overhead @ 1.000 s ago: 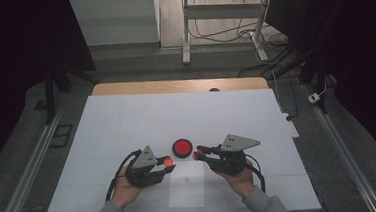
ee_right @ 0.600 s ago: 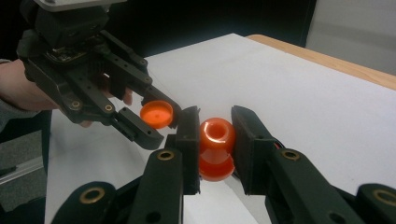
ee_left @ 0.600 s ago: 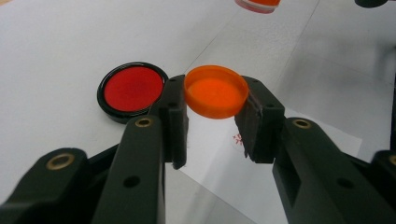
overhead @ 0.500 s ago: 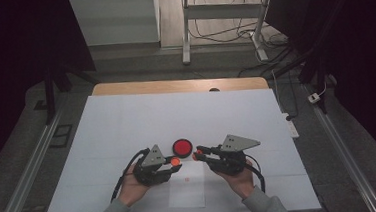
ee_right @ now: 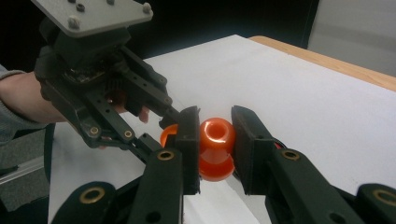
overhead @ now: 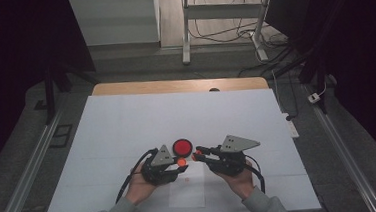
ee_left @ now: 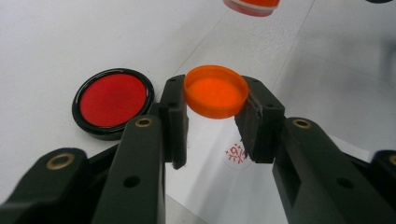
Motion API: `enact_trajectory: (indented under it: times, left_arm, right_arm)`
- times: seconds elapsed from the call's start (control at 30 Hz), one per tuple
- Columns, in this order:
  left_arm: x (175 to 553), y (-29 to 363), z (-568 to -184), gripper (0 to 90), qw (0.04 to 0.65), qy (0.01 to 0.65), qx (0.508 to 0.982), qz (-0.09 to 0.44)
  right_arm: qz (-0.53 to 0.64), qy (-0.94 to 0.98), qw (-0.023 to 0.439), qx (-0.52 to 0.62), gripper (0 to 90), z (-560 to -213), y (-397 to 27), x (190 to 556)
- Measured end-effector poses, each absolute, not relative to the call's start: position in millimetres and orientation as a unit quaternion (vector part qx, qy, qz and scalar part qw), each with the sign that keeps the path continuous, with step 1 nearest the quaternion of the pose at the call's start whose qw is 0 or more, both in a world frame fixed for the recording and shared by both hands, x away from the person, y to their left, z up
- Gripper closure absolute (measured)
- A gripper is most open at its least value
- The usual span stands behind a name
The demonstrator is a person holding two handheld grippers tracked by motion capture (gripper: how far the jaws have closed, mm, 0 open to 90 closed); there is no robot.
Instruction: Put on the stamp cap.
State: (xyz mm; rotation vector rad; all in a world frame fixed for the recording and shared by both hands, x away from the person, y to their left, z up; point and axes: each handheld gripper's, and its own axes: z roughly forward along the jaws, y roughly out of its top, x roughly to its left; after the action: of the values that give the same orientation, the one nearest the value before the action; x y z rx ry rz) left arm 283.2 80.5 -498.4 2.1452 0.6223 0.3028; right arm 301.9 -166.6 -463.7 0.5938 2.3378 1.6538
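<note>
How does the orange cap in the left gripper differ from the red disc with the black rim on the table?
The orange cap is held above the table between the jaws of the left gripper; the red disc lies flat on the white table, untouched. The orange cap is one colour throughout; the red disc has a black rim. The orange cap is tilted; the red disc lies level. Both are round.

The ink pad [overhead: 182, 147] lies on the counter [overhead: 127, 120], behind the paper [overhead: 187, 191]. The left tongs [overhead: 181, 162], holding the cap [ee_left: 215, 91], sit just before the pad and over the paper's far edge. The right tongs [overhead: 195, 156], holding the stamp [ee_right: 216, 149], sit just right of the pad, close to the cap.
</note>
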Motion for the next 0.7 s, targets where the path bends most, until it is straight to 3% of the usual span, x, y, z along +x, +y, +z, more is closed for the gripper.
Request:
enact_trajectory:
  times: [0.7]
  left_arm:
    - [286.6, 65.8, -502.8, 64.4, 0.42, 0.239, 0.867, 0.12]
  right_arm:
    - [0.558, 0.798, 0.108, 0.2, 72.2, -465.0, -165.0, 301.4]
